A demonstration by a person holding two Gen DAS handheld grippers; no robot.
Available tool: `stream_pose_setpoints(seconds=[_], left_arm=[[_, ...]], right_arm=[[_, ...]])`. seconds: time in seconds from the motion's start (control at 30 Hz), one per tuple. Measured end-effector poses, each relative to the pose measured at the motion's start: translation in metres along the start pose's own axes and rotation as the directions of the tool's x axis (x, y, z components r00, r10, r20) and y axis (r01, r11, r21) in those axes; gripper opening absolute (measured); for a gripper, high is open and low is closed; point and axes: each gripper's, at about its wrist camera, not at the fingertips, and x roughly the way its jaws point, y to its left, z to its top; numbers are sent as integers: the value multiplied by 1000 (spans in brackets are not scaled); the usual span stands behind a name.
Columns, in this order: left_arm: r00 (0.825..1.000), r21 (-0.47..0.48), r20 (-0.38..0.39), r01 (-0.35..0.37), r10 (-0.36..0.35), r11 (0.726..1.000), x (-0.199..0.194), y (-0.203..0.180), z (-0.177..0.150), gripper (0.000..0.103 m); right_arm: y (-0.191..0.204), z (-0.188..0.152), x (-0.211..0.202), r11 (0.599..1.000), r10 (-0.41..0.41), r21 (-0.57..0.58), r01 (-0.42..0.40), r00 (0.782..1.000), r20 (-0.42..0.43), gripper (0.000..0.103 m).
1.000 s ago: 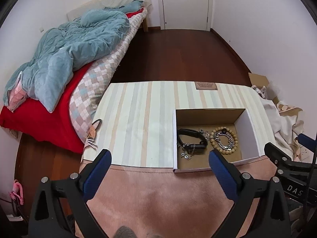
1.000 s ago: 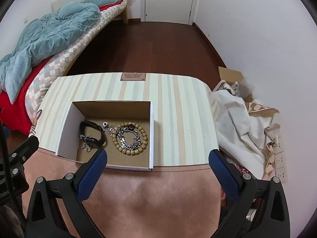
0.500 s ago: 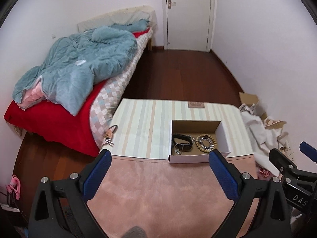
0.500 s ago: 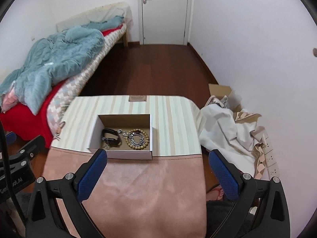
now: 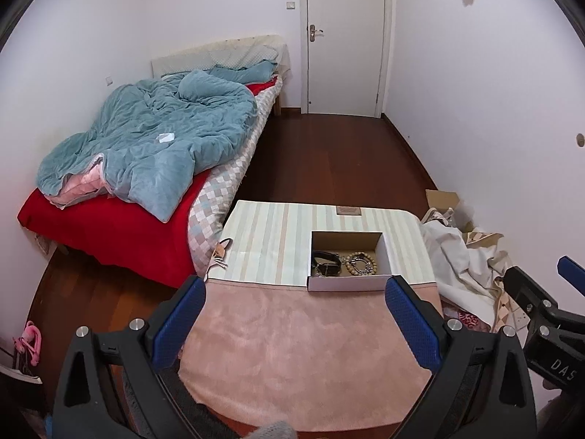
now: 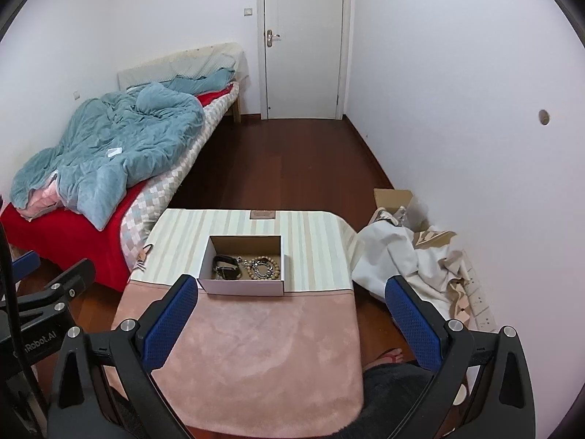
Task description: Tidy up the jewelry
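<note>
Change since earlier: both views pulled well back and up from the table; box (image 5: pixel 346 281) shrunk from filling the lower middle of the frame to a small shape at centre, whole room now in view.
Meaning for task: likely a retreat after the last piece went in; nothing loose on the striped cloth (image 5: pixel 270 241) or the pink cloth (image 5: pixel 292 344), so sorting looks finished or close to it.
Left gripper (image 5: pixel 294 323): spread wide, nothing between the blue pads, held above the near pink edge at lower centre.
Right gripper (image 6: pixel 290 322): equally wide apart, empty, at lower centre of its own view; also seen at the right edge of the left view.
Box contents: black strap bracelet (image 6: pixel 226 264) on the left half, with small silver charms beside it; wooden bead ring (image 6: pixel 264 267) on the right half, with a silver chain (image 6: pixel 264 270) lying inside it.
Box position: on the striped cloth, front wall just at the seam with the pink cloth, top open.
Surroundings: bed with teal blanket (image 5: pixel 153 146) at upper left, white door (image 6: pixel 303 36) at top centre, heap of white fabric (image 6: pixel 395 256) at right.
</note>
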Motion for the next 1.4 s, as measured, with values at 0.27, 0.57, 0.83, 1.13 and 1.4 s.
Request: stream_pose_setpoints(seconds=[0.27,0.57,0.83,1.13,1.4], left_arm=[[1000,16,12,17,-18,1000,-25,-7,2,100],[1000,4,11,-7,7,1000,-8,-8,6,100],[999,-8,11,-44,44,999,22,-6,16,103],[997,1,-35,-70,69,998,57,-10,27,103],[995,-5,-86,-59,58,998,81,-10,29,103]], right_arm=[[-3,-1,-29,1000,10,-6,-10,1000,6,103],[-7,7,-16,1000,-18,-4,18,1000,7,103],[-10,22,29,999,-42,12,43,999,-23,103],[-7,32,79,999,-52,3,53,996,-77,103],[-2,36,109,998,-70,-13,69,991,-110,103]])
